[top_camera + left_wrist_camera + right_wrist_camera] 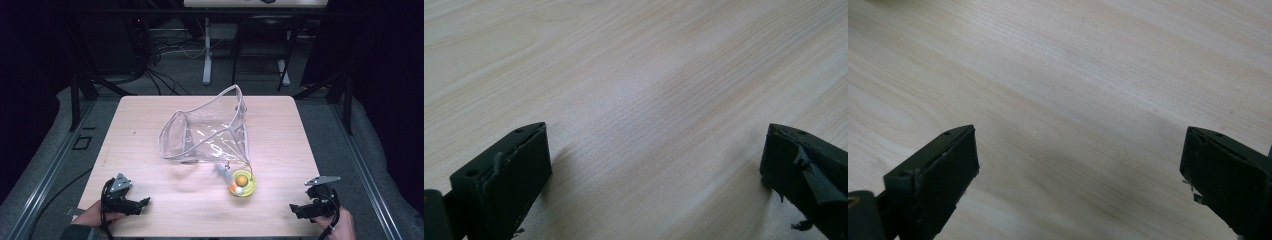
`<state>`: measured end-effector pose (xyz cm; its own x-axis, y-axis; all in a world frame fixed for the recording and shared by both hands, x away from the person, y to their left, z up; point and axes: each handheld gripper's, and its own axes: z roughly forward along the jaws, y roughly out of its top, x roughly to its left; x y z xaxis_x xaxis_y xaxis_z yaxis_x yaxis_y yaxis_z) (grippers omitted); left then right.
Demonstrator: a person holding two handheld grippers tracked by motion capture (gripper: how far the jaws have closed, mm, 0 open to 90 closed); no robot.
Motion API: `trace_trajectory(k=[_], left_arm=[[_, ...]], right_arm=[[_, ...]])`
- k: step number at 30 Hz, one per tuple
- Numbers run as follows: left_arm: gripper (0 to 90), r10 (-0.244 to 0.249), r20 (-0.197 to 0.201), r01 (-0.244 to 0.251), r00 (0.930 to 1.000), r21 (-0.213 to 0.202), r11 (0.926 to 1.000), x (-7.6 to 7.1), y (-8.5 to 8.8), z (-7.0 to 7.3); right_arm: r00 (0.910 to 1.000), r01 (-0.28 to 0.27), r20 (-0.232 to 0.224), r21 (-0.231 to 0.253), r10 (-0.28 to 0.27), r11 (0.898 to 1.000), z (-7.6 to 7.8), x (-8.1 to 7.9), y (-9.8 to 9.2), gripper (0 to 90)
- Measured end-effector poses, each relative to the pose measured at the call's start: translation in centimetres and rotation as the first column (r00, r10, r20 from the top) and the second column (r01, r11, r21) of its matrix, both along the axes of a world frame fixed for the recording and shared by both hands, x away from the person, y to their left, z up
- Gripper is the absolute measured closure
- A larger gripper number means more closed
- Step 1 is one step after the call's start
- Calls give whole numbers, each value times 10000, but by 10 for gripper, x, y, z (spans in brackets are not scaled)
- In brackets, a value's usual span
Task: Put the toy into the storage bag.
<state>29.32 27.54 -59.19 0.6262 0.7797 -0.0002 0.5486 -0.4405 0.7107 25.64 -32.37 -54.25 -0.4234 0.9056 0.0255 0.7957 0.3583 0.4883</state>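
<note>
Dark surroundings swallow detail beyond table [150,200].

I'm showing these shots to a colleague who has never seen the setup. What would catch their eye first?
The clear plastic bag, standing open mid-table, draws the eye first. Next is the yellow toy with an orange ball in it, just in front of the bag. The left gripper and right gripper rest open at the near corners.
</note>
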Motion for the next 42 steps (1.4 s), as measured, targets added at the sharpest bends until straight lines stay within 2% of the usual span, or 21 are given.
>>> trace_trajectory(k=[4,15,22,30,37,38,42], left_arm=[[0,-1,2,1,10000,-3,10000,0,0,0],[0,8,-4,-8,10000,-1,10000,0,0,0],[0,9,-1,-9,10000,-2,10000,0,0,0],[0,10,-1,-10,10000,-3,10000,0,0,0],[0,9,-2,-9,10000,0,10000,0,0,0],[0,10,-2,-10,10000,-2,10000,0,0,0],[0,10,-2,-10,10000,-2,10000,0,0,0]], right_arm=[[10000,-79,-51,-178,78,9998,-1,0,1,17],[9993,-316,167,-343,321,9989,3,0,10,17],[9975,-653,250,-453,664,9968,8,4,17,17],[9956,-838,392,-236,846,9962,11,8,26,16],[9902,-1297,489,-285,1310,9911,15,12,40,8],[9867,-1534,484,-371,1551,9875,15,13,45,2],[9824,-1796,449,-375,1812,9830,14,15,54,0]])
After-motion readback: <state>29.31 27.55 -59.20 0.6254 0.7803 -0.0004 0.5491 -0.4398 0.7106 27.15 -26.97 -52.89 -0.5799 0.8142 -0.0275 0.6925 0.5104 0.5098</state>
